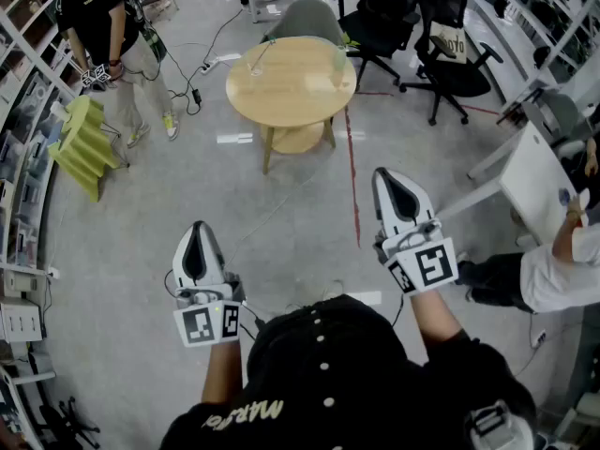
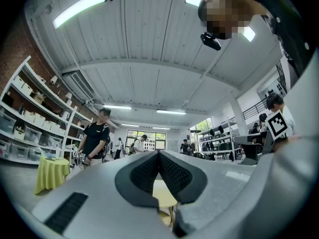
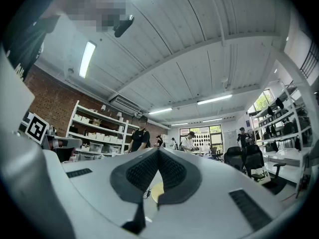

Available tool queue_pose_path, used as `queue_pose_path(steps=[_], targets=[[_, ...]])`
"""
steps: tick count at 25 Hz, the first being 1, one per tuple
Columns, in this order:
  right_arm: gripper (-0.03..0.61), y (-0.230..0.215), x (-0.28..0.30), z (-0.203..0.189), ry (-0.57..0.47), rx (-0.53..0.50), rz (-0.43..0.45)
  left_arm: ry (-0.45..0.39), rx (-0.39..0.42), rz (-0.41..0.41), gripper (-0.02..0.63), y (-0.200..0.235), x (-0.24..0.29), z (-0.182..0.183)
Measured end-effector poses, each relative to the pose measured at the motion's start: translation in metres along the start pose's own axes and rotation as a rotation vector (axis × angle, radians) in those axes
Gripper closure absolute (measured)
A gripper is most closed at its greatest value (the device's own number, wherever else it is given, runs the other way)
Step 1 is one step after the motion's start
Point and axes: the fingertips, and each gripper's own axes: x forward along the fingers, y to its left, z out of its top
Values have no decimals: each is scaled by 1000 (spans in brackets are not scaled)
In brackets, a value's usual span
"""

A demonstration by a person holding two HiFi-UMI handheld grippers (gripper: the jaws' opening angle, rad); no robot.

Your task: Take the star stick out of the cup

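A grey polished floor fills the room, crossed by a thin red line, with shelving along the left wall. A round wooden table is seen at the far centre, with a grey chair behind it and black office chairs to the far right. A white table is set at the right, and a yellow-green draped stand at the left, beside a standing person.

Both forearms are stretched forward from the body, well short of the table. The right gripper is held further out than the left gripper. Each is pointed towards the table and tipped slightly above level, with its marker cube nearest the body. In both gripper views the ribbed pads are seen pressed together at their tips, with nothing held between them.

A small clear cup is placed near the table's left edge, and a thin stick leans out of it; its star cannot be made out.
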Motion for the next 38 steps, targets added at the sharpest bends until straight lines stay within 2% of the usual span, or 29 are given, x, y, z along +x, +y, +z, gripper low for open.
queue_pose_path(steps=[3,7,14,15,17,21,32,38], targets=[[586,3,2,5,-16,20,-6,1,-2,4,617,5,-1,3],[581,3,-2,11,-82,118,23,4,-1,2,617,6,1,3],[578,-11,-3,3,-78,111,-1,14,-1,7,617,2,7,-6],[535,-11,-2,1,-77,118,18,14,0,8,617,0,9,-7],[402,-11,2,1,-83,141,63,15,3,12,617,-3,14,-7],[362,-18,4,1,-90,117,105,16,11,24,617,-15,23,-8],[370,-61,17,-24,-69,118,117,44,25,72,617,-39,44,-27],[371,-75,53,-47,-43,126,105,69,15,71,617,-22,80,-49]])
